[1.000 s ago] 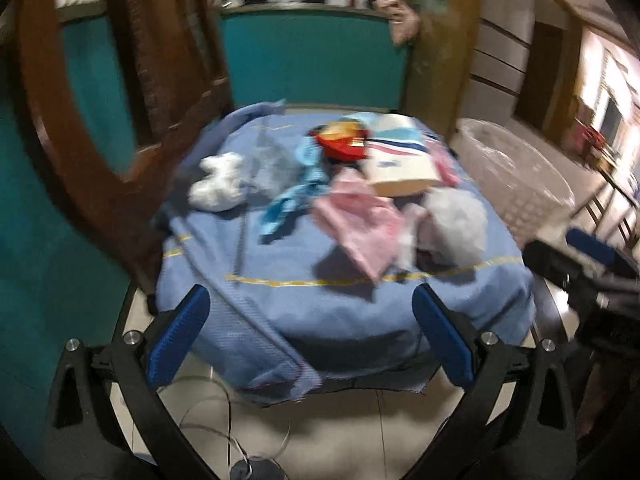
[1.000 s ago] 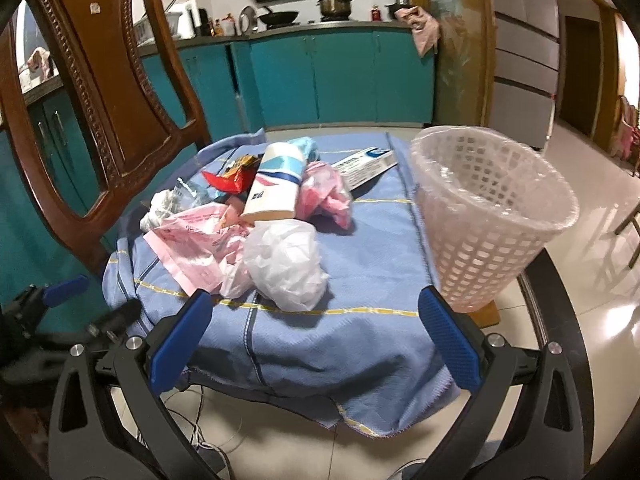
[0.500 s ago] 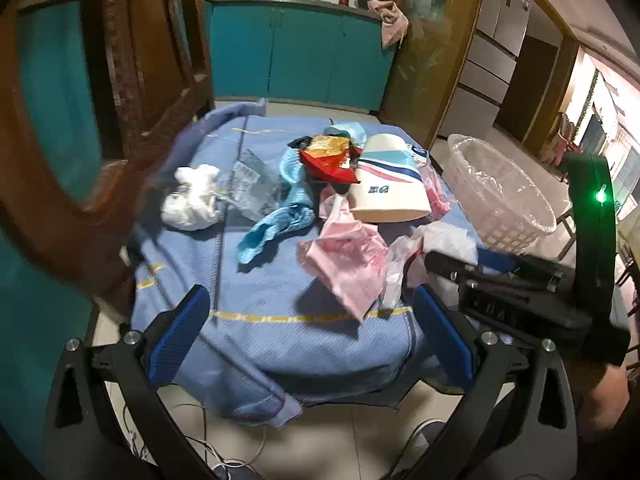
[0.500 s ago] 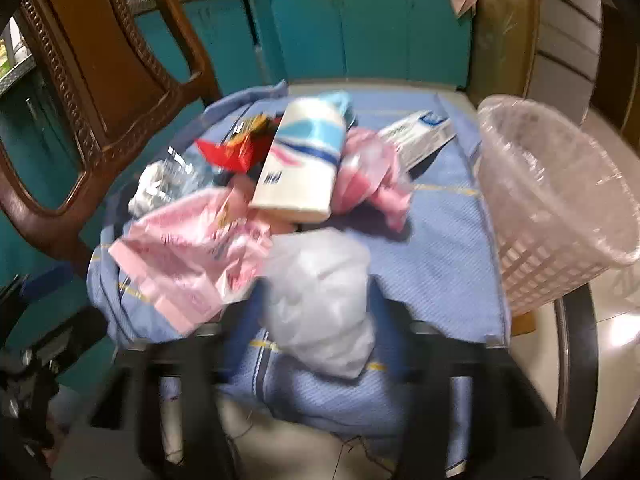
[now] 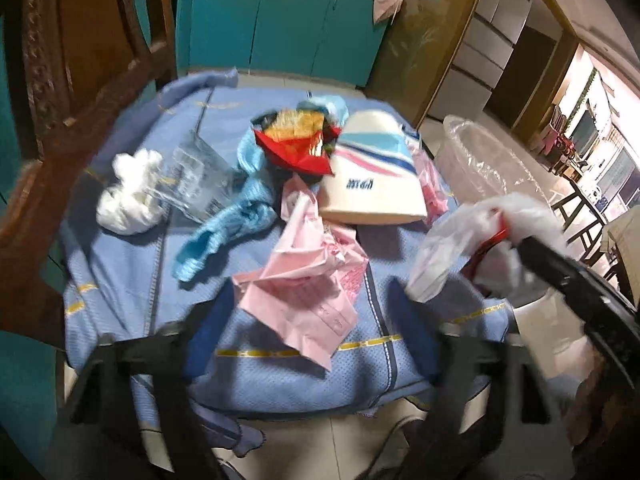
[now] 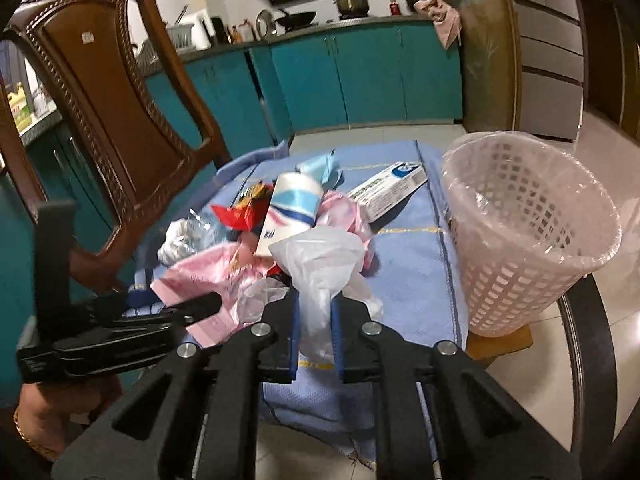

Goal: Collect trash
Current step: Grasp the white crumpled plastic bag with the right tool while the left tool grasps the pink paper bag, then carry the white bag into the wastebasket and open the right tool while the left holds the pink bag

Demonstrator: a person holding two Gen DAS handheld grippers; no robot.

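White plastic bag (image 6: 316,268): pinched in the right tongs (image 6: 314,330), whose jaws are closing on it; lifted just off the near side of the pile.
Basket (image 6: 532,280): far right on the counter, lined; nothing seen inside yet.
Left tongs (image 5: 308,332): jaws closing, the pink paper (image 5: 304,296) between them, not yet pressed.
Left to do: carton (image 5: 372,176), red wrapper (image 5: 296,148), blue rag (image 5: 224,232), white wad (image 5: 128,196), toothpaste box (image 6: 388,192).
Progress: early, by my judgement.

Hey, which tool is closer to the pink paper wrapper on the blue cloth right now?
Left. The left tool is closing with the pink paper wrapper between its fingers. The right tool, off to that wrapper's right, is closing on the white plastic bag.
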